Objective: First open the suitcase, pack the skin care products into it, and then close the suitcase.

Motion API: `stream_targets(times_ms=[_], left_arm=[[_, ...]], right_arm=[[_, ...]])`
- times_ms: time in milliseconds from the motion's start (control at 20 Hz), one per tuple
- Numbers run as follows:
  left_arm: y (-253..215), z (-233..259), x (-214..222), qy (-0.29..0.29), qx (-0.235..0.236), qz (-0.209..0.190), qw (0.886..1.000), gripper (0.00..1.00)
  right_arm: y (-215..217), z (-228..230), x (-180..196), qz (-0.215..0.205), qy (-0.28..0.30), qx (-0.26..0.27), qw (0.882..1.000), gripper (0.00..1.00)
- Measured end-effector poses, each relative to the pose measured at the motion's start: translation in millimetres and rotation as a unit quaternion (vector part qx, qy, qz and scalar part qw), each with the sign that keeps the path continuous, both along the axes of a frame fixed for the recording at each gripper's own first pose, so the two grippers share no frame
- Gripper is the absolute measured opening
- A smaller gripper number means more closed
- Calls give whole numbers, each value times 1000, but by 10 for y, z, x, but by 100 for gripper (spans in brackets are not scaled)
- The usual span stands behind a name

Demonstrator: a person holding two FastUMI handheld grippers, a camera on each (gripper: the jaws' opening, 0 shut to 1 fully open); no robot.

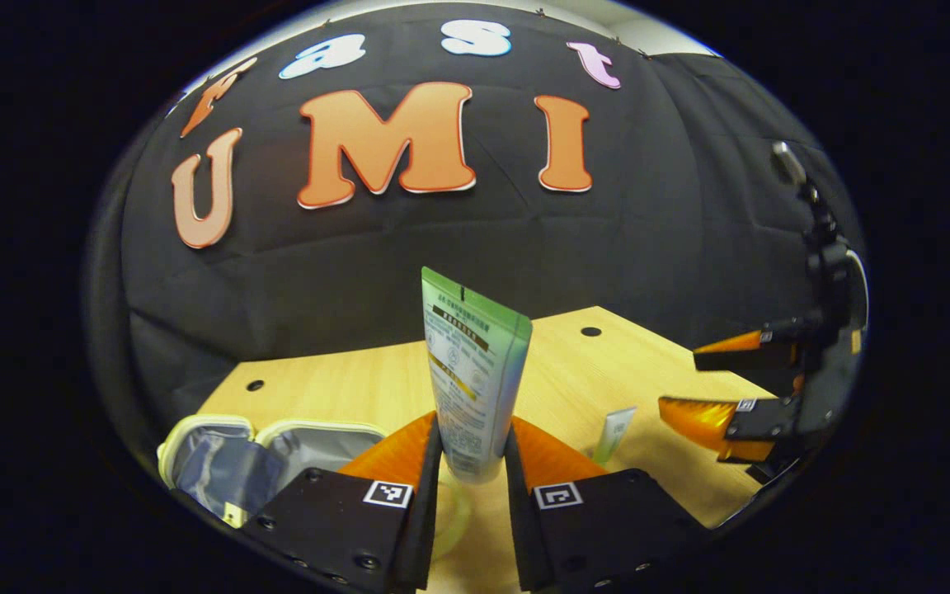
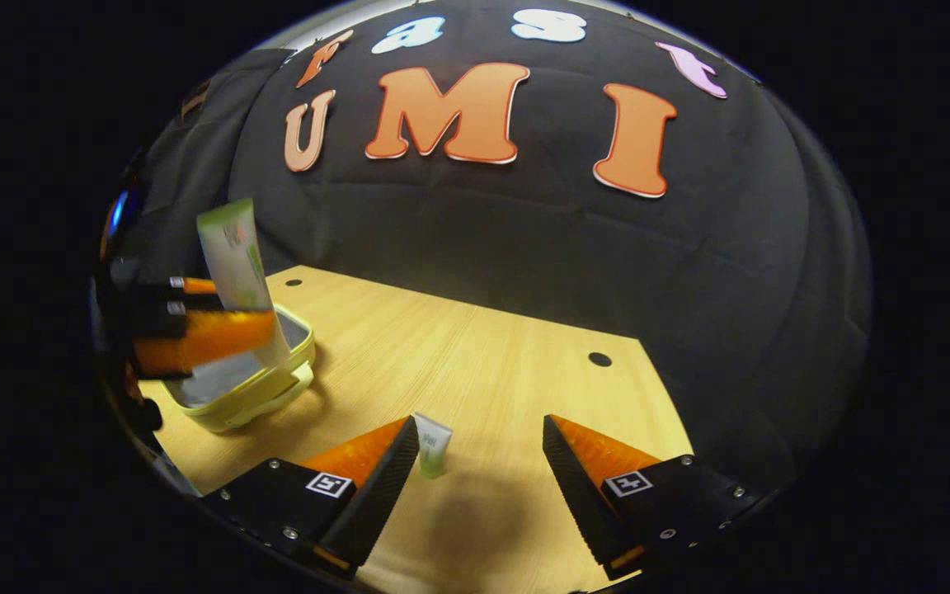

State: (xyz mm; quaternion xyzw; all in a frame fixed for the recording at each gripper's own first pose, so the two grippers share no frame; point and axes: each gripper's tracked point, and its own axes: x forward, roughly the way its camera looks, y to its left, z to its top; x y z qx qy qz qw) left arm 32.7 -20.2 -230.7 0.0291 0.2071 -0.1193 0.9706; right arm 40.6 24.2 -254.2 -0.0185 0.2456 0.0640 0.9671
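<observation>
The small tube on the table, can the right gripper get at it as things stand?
Probably yes. The right gripper is open, the small tube stands just ahead by one jaw, and the table around it is bare.

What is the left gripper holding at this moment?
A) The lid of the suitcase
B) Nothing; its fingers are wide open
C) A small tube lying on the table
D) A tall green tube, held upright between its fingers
D: in the left gripper view the left gripper has both fingers pressed on the tall green tube, which stands upright above the table.
</observation>
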Motion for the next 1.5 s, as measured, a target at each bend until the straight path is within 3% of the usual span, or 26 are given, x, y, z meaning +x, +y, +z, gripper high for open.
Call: stream_targets(times_ms=[200,400,500,600,700,750,1100,1150,1200,1500], left_arm=[[501,113,-95,-1,29,37,999,39],[963,54,-207,19,43,78,996,39],[1154,3,-244,28,51,91,994,39],[1331,-59,-269,39,57,101,992,39],[1463,-92,-301,45,62,107,991,39],[1525,-115,-304,48,63,107,991,39],[1792,-366,-297,77,52,91,991,39],[1825,-411,-293,83,49,89,991,39],[1855,-451,-279,90,45,87,991,39],[2009,-713,-241,132,24,57,989,38]], right_arm=[[185,-460,56,15,46,5,999,96],[331,-825,131,19,85,21,996,89],[425,-963,180,24,103,31,994,75],[523,-1079,199,21,122,40,991,67],[525,-1105,237,8,122,36,992,52],[547,-1089,248,7,126,43,991,37],[783,-635,153,7,109,64,992,34],[835,-530,147,10,102,65,993,29],[896,-430,136,15,96,67,993,34],[1302,147,55,29,55,71,996,34]])
